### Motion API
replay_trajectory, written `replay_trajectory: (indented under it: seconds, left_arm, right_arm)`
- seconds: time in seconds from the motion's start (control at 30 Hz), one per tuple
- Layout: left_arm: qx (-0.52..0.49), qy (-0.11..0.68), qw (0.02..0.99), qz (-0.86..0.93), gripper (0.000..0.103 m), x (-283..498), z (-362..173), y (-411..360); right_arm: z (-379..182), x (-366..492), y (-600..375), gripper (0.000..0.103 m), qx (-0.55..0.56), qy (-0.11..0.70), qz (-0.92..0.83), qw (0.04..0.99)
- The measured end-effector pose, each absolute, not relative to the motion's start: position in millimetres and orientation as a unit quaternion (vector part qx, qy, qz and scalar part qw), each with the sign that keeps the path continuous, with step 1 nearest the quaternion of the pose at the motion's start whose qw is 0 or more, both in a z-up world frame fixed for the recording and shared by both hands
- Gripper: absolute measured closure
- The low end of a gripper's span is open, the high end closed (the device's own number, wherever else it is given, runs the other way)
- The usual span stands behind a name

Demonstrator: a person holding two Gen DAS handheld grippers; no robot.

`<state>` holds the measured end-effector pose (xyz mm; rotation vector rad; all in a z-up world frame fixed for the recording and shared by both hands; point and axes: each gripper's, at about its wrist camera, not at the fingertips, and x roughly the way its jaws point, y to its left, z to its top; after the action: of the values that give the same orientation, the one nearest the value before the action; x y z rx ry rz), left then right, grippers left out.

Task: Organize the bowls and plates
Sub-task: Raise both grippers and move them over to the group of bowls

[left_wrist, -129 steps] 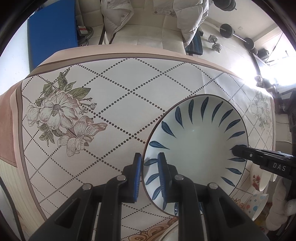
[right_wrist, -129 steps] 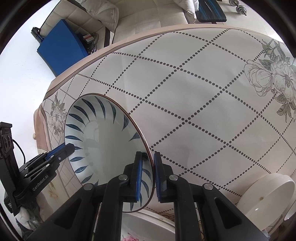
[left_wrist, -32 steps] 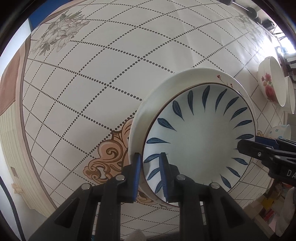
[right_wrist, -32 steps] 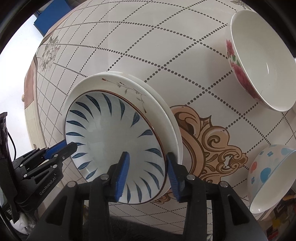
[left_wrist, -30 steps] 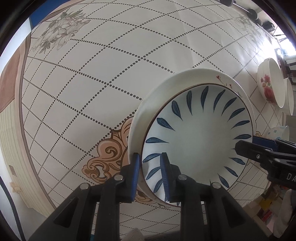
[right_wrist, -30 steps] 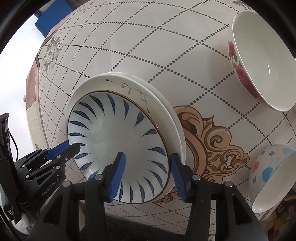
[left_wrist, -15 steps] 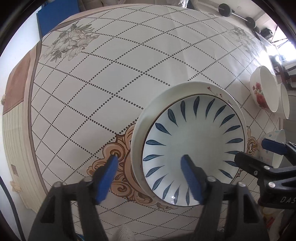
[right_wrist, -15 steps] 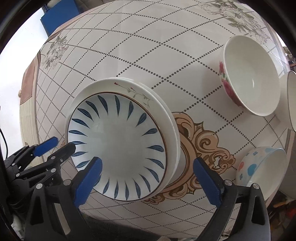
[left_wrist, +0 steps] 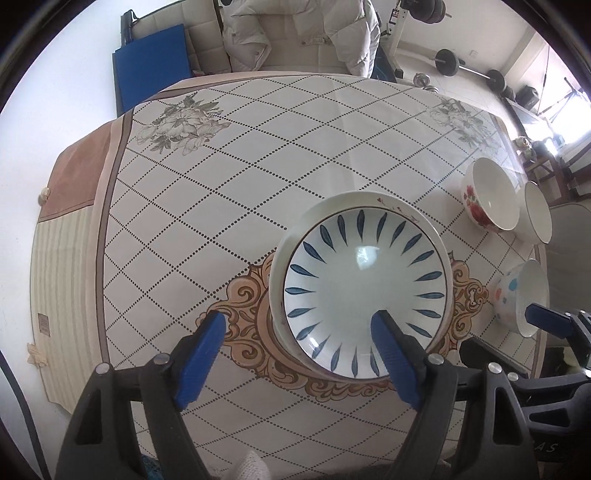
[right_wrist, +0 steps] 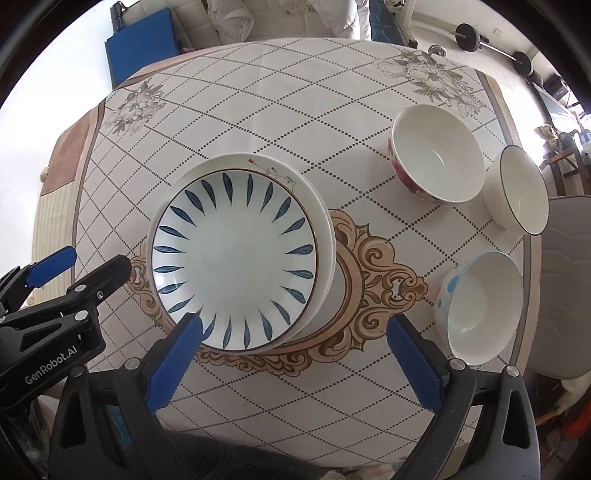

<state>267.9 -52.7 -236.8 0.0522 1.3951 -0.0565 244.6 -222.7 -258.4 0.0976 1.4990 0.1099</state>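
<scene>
A blue-leaf plate (left_wrist: 365, 291) (right_wrist: 234, 262) lies stacked on a larger white plate (left_wrist: 325, 210) (right_wrist: 317, 206) near the table's front edge. My left gripper (left_wrist: 299, 347) is open and empty, raised above the stack's near left rim. My right gripper (right_wrist: 295, 343) is open and empty, raised above the stack's near right edge. Three bowls stand to the right: a red-flower bowl (right_wrist: 436, 153) (left_wrist: 487, 199), a dark-rimmed white bowl (right_wrist: 517, 188) (left_wrist: 535, 212) and a dotted bowl (right_wrist: 480, 302) (left_wrist: 521, 291).
The table (right_wrist: 258, 92) wears a diamond-pattern cloth with flower prints and a tan ornament under the plates. A sofa with a white jacket (left_wrist: 299, 33) and a blue board (left_wrist: 151, 74) stand beyond the far edge. Barbells (left_wrist: 469, 70) lie on the floor at the back right.
Both grippers opened, let go of the blue-leaf plate on the white plate, and pulled back and up from the stack.
</scene>
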Motion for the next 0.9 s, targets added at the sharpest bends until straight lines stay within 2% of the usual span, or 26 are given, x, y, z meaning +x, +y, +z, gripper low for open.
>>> replay_trajectory:
  seconds: [0.6, 0.9]
  left_arm:
    - [0.013, 0.55, 0.835, 0.002, 0.023, 180, -121, -56]
    - [0.017, 0.524, 0.852, -0.003, 0.023, 155, -94, -48]
  right_arm:
    - [-119, 161, -226, 0.001, 0.024, 0.575, 0.045, 0.816]
    - [-79, 126, -221, 0.001, 0.032, 0.548, 0.03, 0.835]
